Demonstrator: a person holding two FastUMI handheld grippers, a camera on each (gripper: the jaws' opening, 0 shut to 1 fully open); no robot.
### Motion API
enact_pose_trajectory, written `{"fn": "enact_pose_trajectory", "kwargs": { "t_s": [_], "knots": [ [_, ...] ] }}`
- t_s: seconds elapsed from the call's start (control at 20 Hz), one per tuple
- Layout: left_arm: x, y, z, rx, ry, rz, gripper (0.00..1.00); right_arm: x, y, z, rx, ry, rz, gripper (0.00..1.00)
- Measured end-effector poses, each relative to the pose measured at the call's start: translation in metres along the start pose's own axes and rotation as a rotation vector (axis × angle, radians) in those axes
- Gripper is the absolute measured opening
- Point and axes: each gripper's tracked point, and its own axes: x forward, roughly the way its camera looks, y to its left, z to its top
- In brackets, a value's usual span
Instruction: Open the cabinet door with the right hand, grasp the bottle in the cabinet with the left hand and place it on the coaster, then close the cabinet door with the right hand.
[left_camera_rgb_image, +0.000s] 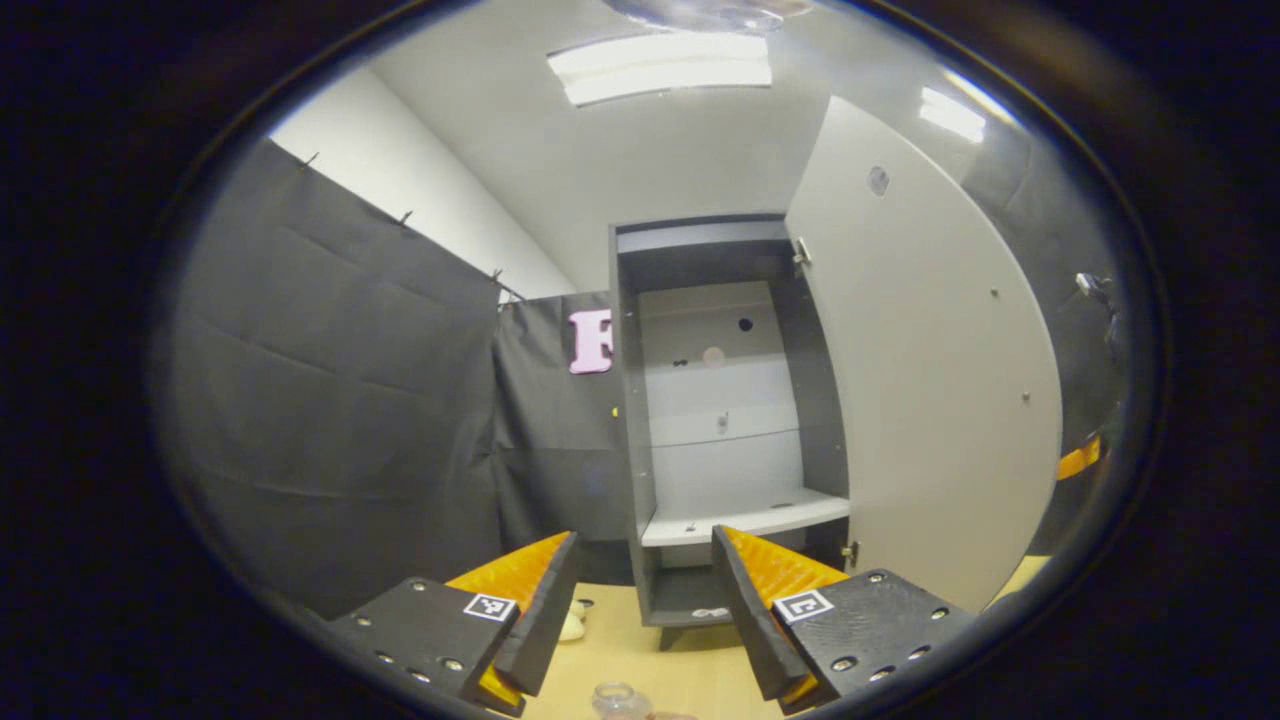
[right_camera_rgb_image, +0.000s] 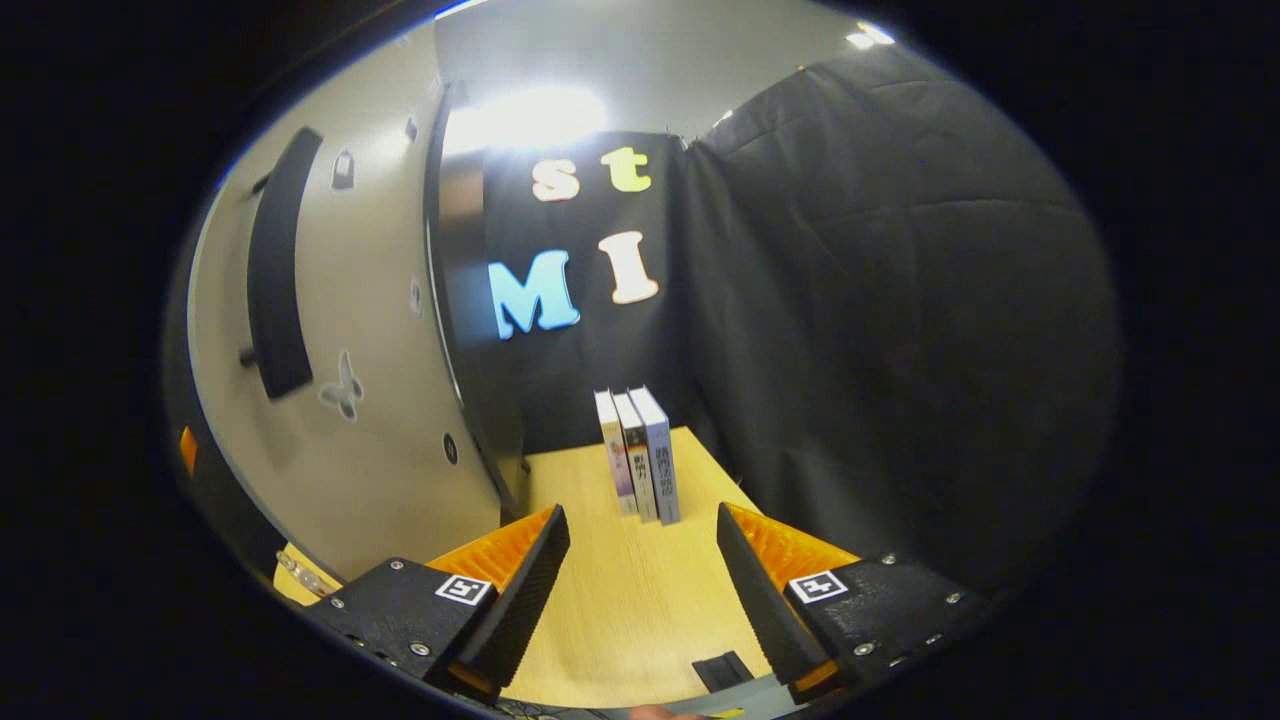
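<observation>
In the left gripper view, the left gripper (left_camera_rgb_image: 645, 600) stands wide open, holding nothing, with the top of the bottle (left_camera_rgb_image: 620, 698) just below its fingers on the wooden table (left_camera_rgb_image: 690, 670). Beyond stands the cabinet (left_camera_rgb_image: 725, 420), its shelves bare, its door (left_camera_rgb_image: 930, 380) swung open to the right. In the right gripper view, the right gripper (right_camera_rgb_image: 640, 590) is also spread wide and empty above the table, the door's handle (right_camera_rgb_image: 278, 290) at its left, three upright books (right_camera_rgb_image: 640, 455) farther back.

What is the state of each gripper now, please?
Left gripper: open, holding nothing.
Right gripper: open, holding nothing.
</observation>
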Motion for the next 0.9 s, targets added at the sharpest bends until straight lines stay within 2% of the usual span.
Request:
{"fn": "enact_pose_trajectory", "kwargs": {
  "t_s": [0.1, 0.15, 0.2, 0.25, 0.3, 0.4, 0.45, 0.55, 0.6, 0.7, 0.75, 0.9],
  "knots": [
    [0.012, -0.02, 0.021, 0.003, 0.014, -0.059, 0.78, -0.003, 0.009, 0.034, -0.001, -0.075, 0.021, 0.92],
    [0.017, -0.03, 0.027, 0.01, 0.03, -0.081, 0.82, -0.003, 0.018, 0.048, -0.006, -0.108, 0.042, 0.94],
    [0.021, -0.037, 0.028, 0.03, 0.057, -0.093, 0.82, -0.007, 0.026, 0.06, -0.02, -0.138, 0.062, 0.92],
    [0.022, -0.044, 0.029, 0.051, 0.084, -0.1, 0.75, -0.011, 0.033, 0.074, -0.041, -0.171, 0.079, 0.95],
    [0.021, -0.053, 0.032, 0.056, 0.099, -0.113, 0.82, -0.017, 0.041, 0.086, -0.063, -0.207, 0.096, 0.92],
    [0.018, -0.07, 0.041, 0.008, 0.115, -0.15, 0.82, -0.025, 0.056, 0.106, -0.101, -0.276, 0.116, 0.92],
    [0.017, -0.075, 0.043, -0.015, 0.12, -0.168, 0.82, -0.024, 0.062, 0.11, -0.113, -0.287, 0.126, 0.95],
    [0.015, -0.076, 0.043, -0.042, 0.132, -0.187, 0.8, -0.022, 0.078, 0.107, -0.114, -0.272, 0.164, 0.92],
    [0.015, -0.075, 0.041, -0.041, 0.137, -0.193, 0.78, -0.021, 0.08, 0.107, -0.116, -0.271, 0.164, 0.95],
    [0.016, -0.069, 0.033, -0.025, 0.156, -0.191, 0.82, -0.024, 0.079, 0.113, -0.136, -0.281, 0.157, 0.94],
    [0.018, -0.062, 0.029, -0.012, 0.162, -0.18, 0.78, -0.024, 0.082, 0.11, -0.136, -0.272, 0.162, 0.94],
    [0.033, -0.045, 0.026, -0.018, 0.164, -0.187, 0.82, -0.026, 0.083, 0.108, -0.131, -0.265, 0.139, 0.93]
  ]
}}
